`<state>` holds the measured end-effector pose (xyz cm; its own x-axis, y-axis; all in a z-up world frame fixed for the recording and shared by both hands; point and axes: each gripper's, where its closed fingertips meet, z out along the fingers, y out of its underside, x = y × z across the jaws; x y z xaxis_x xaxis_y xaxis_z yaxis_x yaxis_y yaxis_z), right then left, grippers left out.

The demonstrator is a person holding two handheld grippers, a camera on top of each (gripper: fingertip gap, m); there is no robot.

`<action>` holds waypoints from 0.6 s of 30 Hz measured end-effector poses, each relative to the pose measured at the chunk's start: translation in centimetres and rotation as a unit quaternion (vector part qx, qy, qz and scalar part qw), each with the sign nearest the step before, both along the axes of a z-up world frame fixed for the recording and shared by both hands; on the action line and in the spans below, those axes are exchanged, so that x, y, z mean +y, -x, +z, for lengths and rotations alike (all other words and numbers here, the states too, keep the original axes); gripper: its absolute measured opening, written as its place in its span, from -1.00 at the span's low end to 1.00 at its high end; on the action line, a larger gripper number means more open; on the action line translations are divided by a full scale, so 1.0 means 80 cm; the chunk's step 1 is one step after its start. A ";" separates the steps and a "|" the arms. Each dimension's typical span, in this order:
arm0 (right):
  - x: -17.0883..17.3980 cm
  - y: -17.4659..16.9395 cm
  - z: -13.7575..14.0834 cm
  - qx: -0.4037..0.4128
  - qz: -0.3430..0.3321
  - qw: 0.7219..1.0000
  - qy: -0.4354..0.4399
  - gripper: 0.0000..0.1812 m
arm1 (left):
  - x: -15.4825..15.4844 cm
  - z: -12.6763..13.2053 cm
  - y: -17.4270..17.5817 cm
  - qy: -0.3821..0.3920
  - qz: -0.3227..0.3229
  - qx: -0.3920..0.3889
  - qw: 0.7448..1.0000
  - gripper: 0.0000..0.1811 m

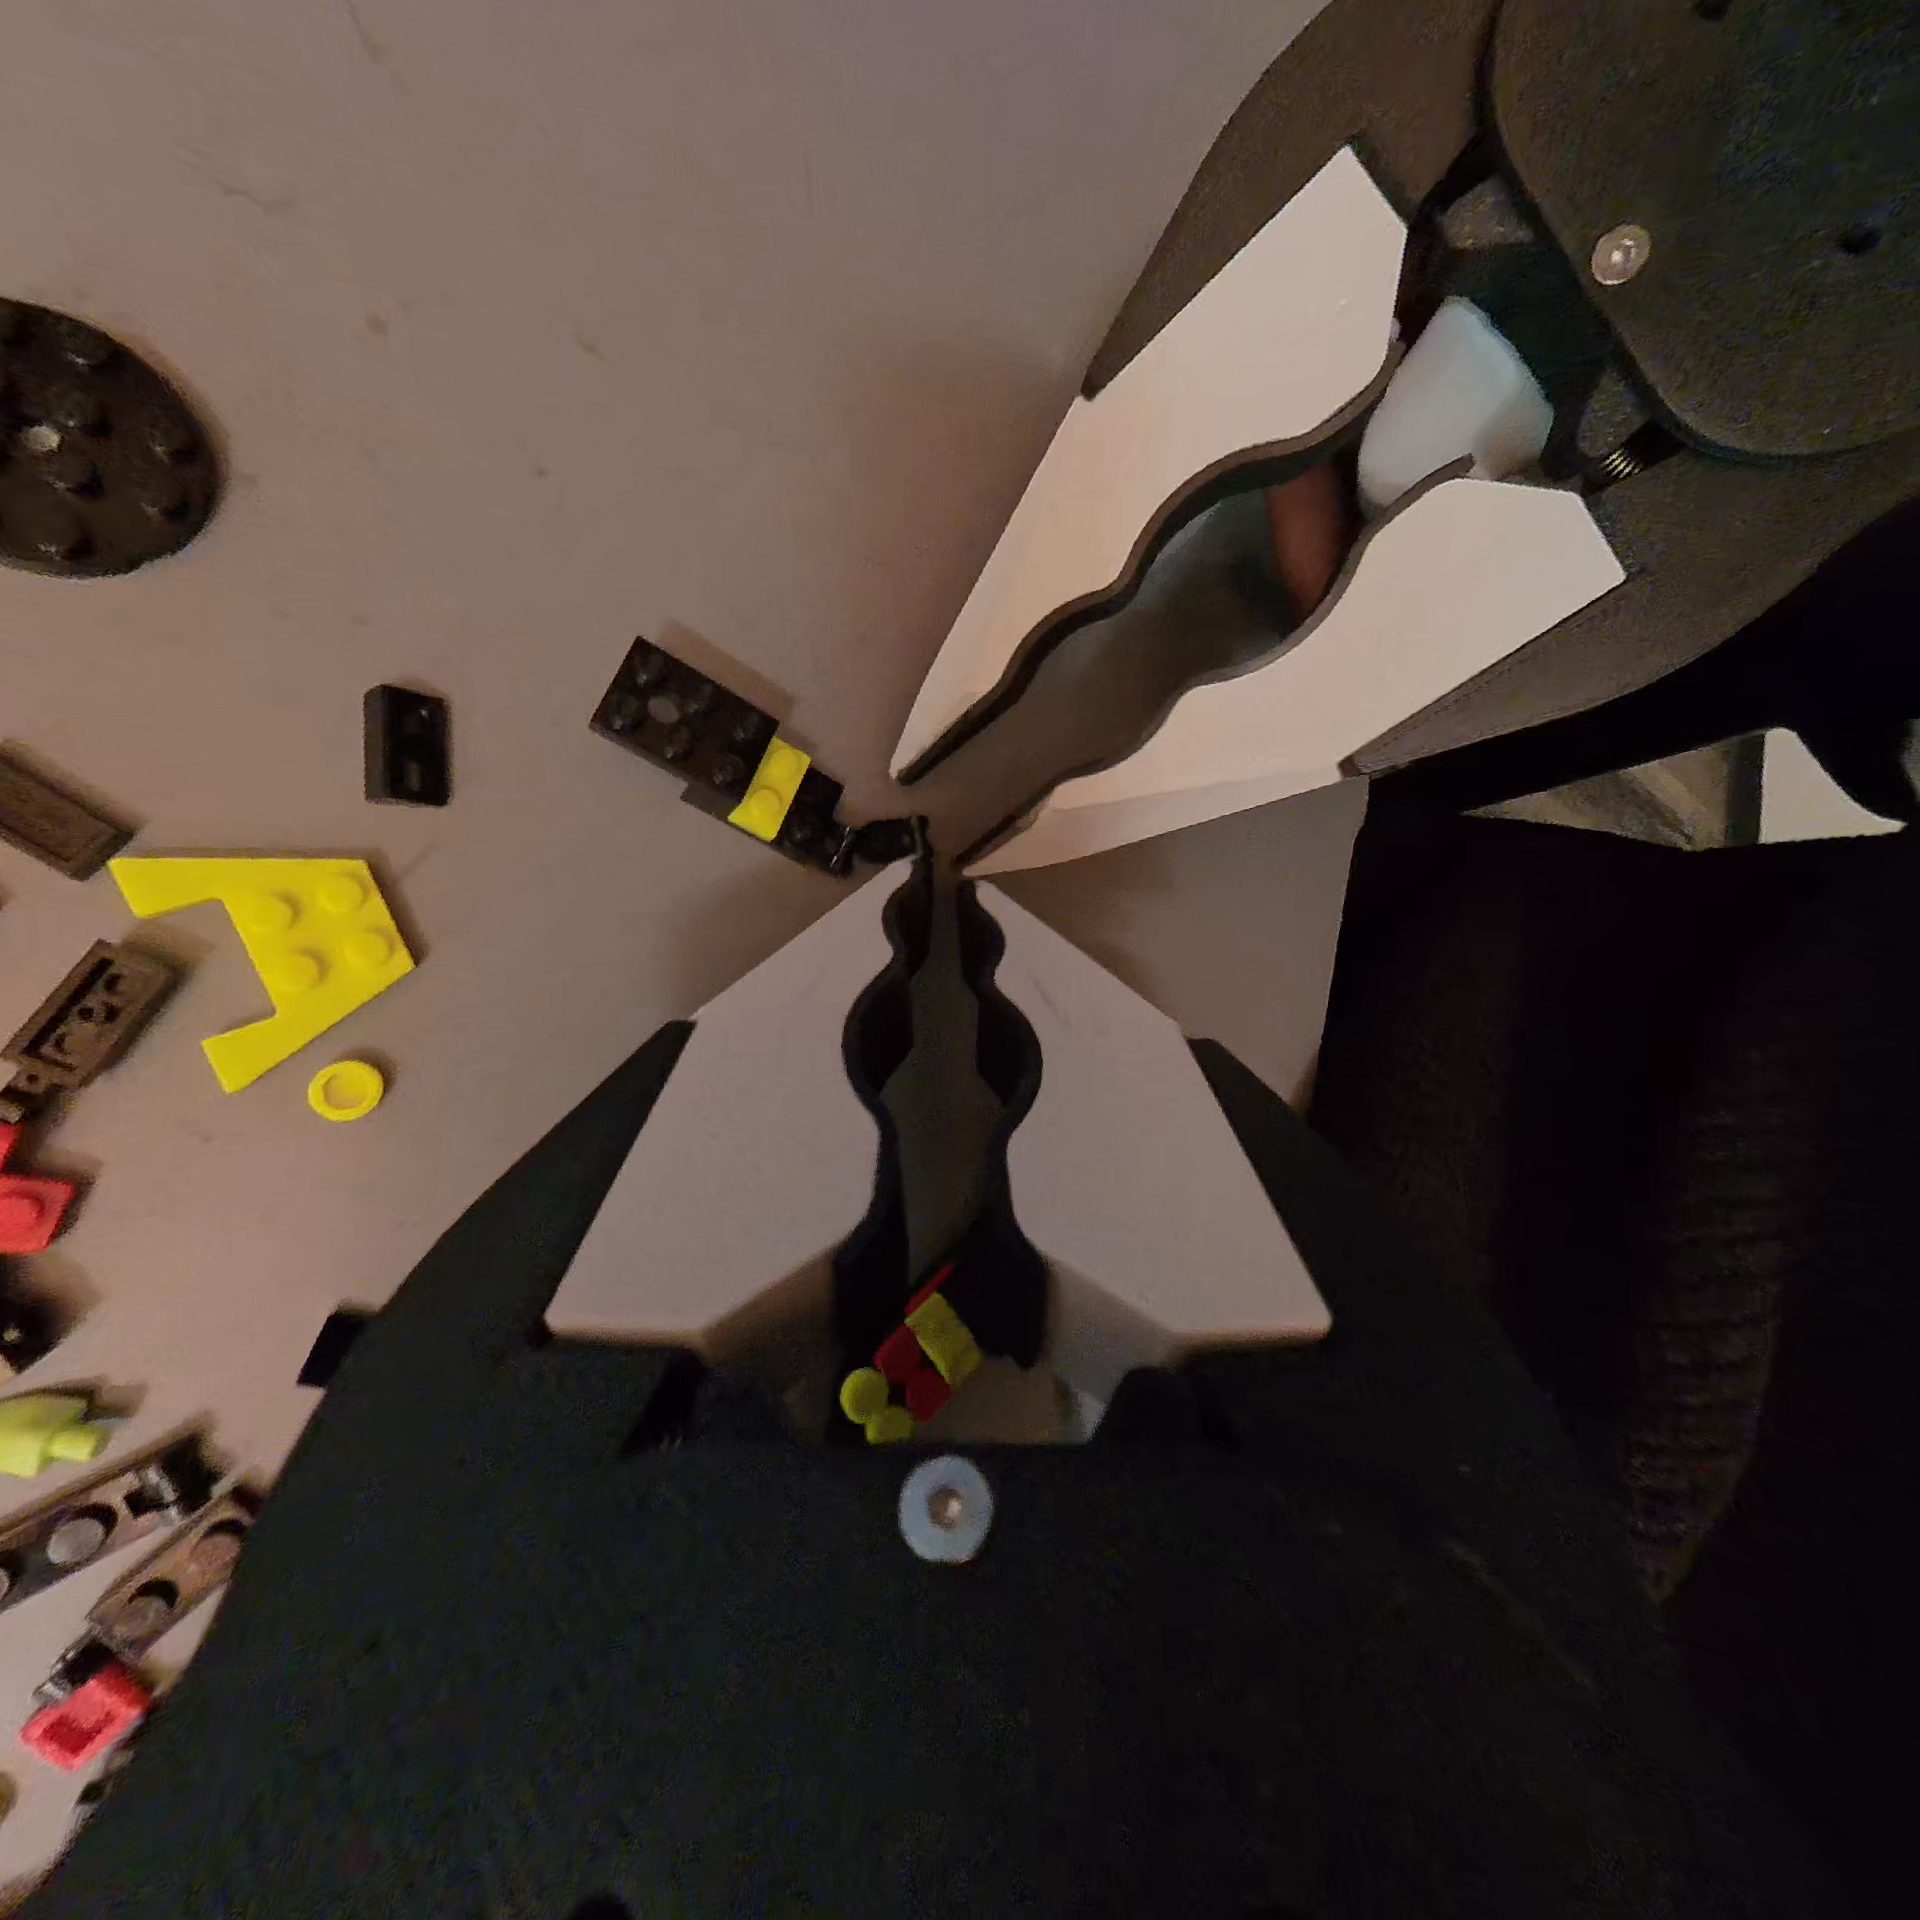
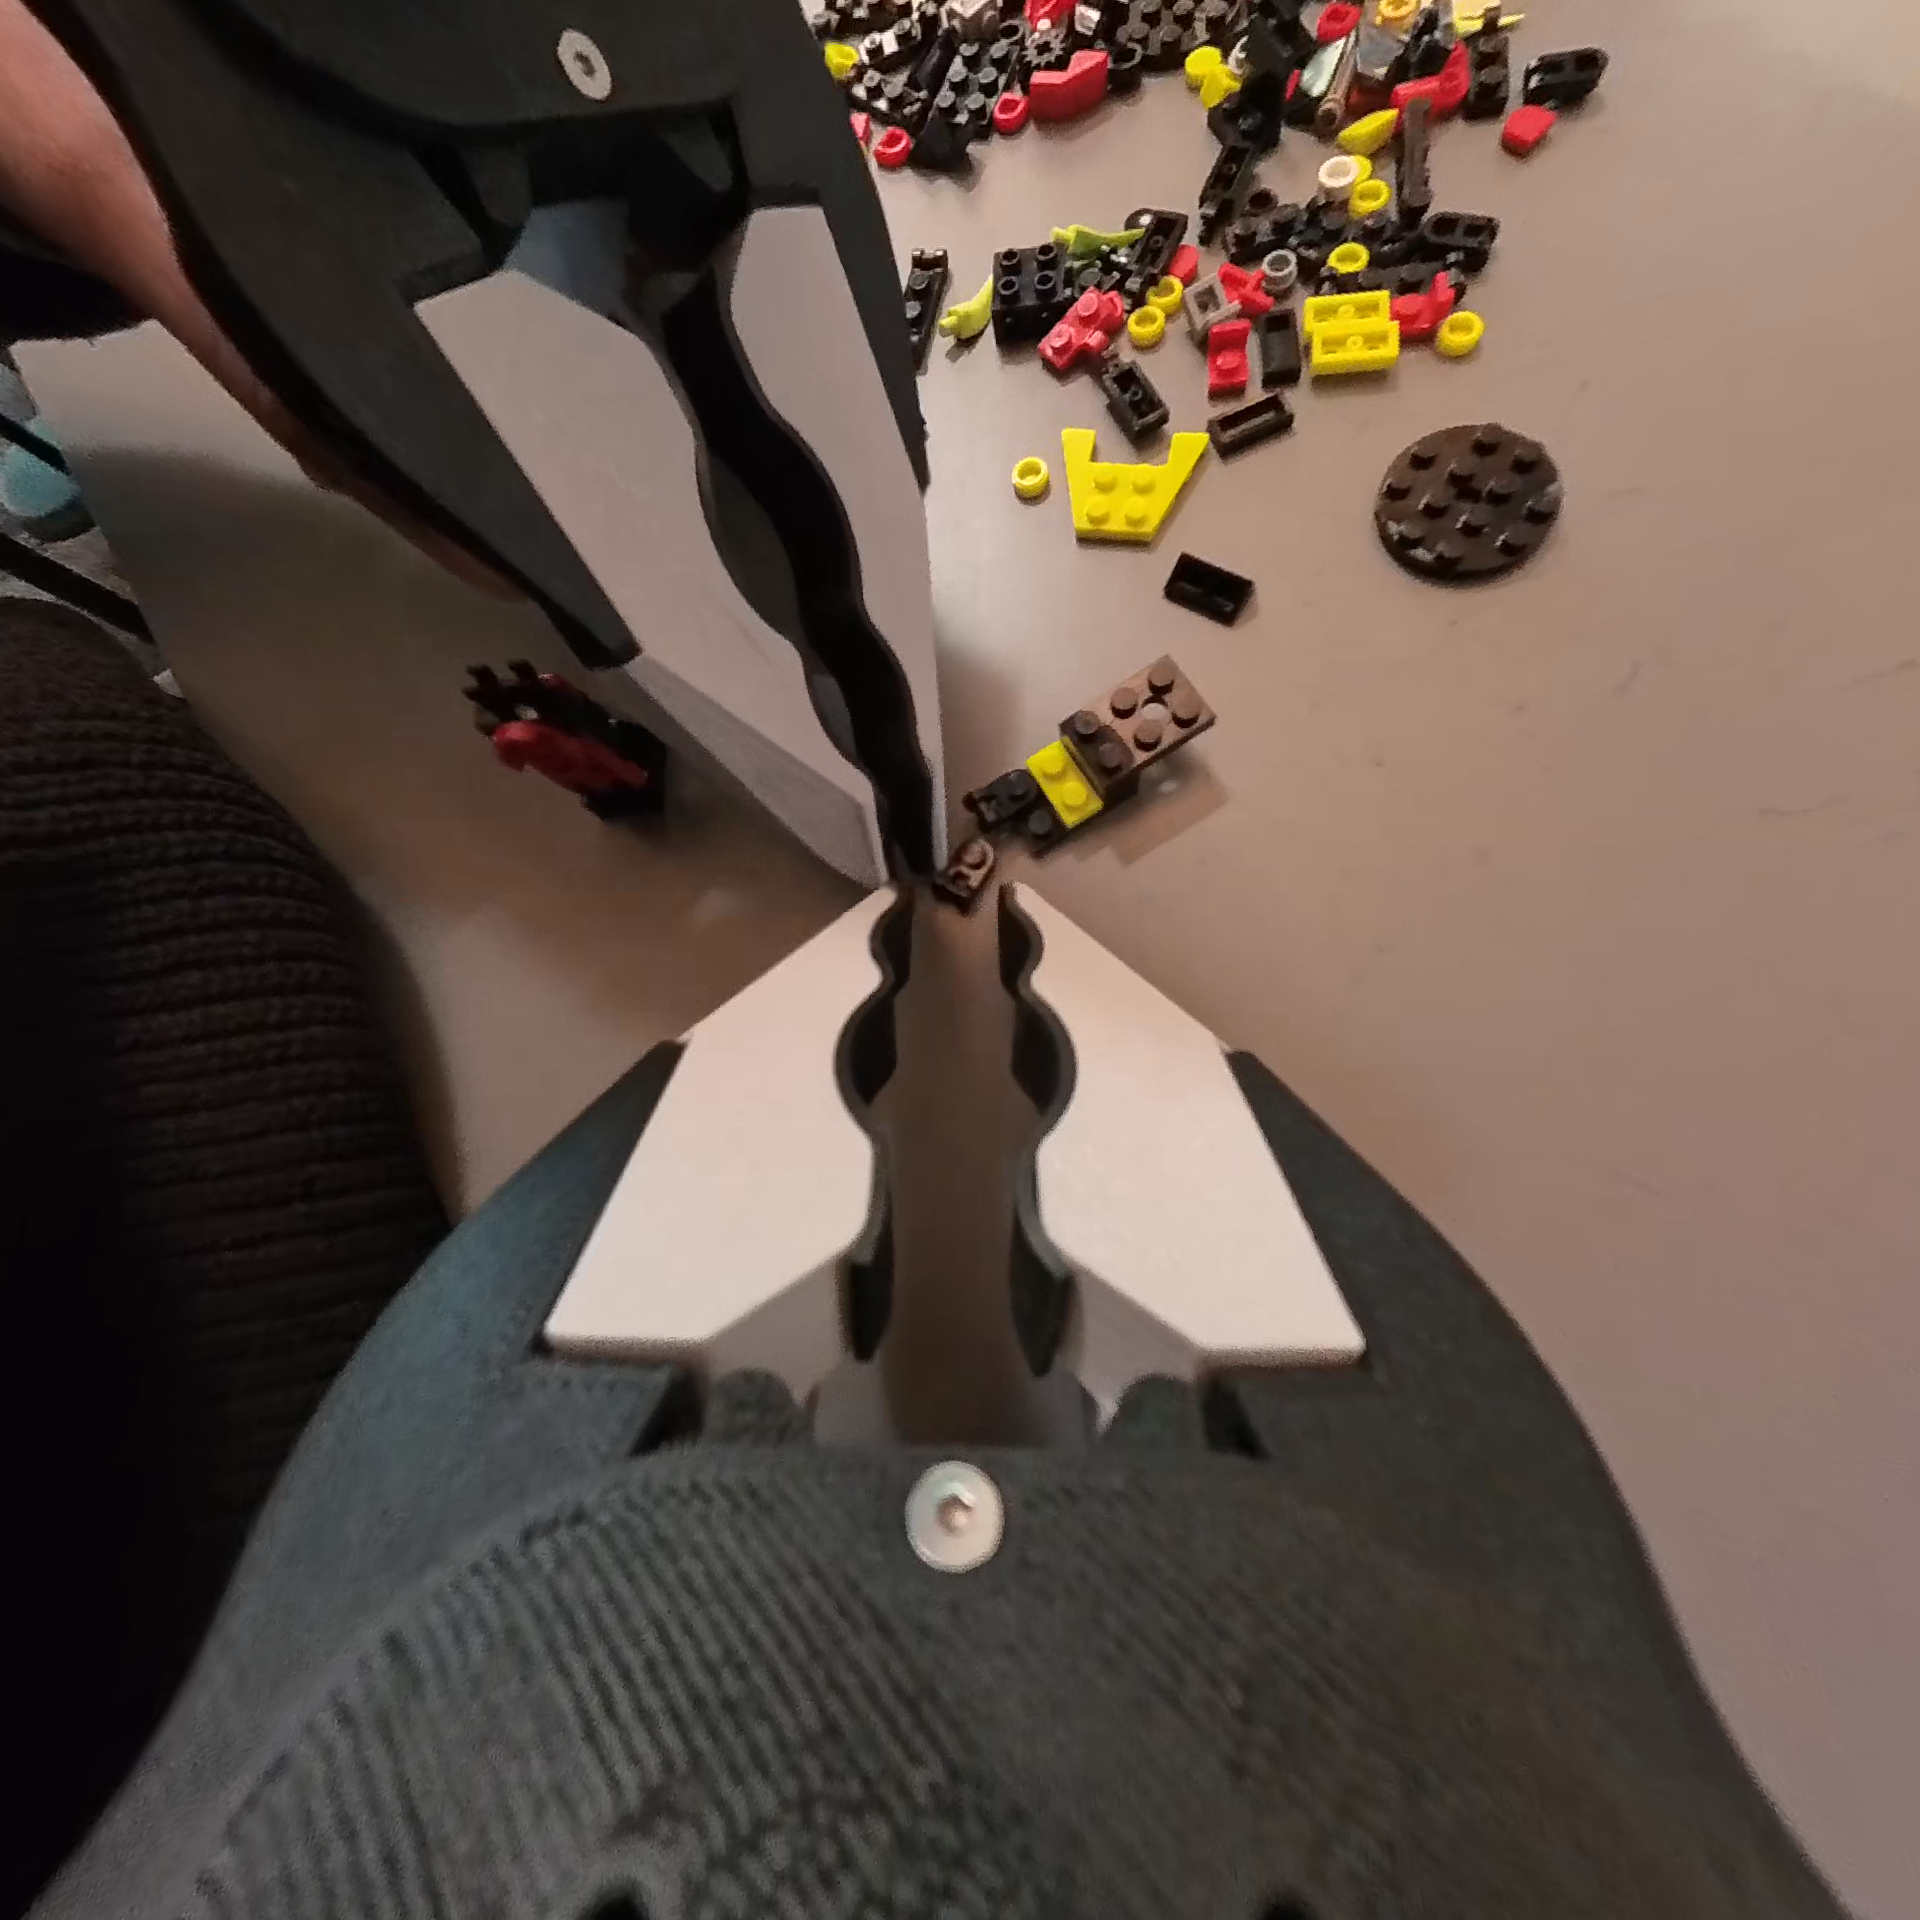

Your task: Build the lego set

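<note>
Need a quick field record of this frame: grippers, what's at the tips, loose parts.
left gripper: shut, tips against the small black piece
right gripper: open, small black piece between its tips, contact unclear
black-and-yellow assembly: on the table, one end at the small black piece
loose nearby: yellow wedge plate, round black plate
brick pile: beyond them; black, red, yellow

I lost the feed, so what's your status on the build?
Left gripper shut on small black piece. Right gripper open around it. Black-and-yellow assembly on table beside the tips. Nothing in the way.
</note>
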<state>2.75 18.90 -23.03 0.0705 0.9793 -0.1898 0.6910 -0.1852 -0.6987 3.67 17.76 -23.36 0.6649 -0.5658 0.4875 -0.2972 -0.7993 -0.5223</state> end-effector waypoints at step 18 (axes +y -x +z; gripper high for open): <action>0.000 0.003 -0.005 -0.012 0.003 0.999 -0.030 -0.92 | 0.073 0.044 0.045 -0.167 0.018 -0.027 0.985 -0.60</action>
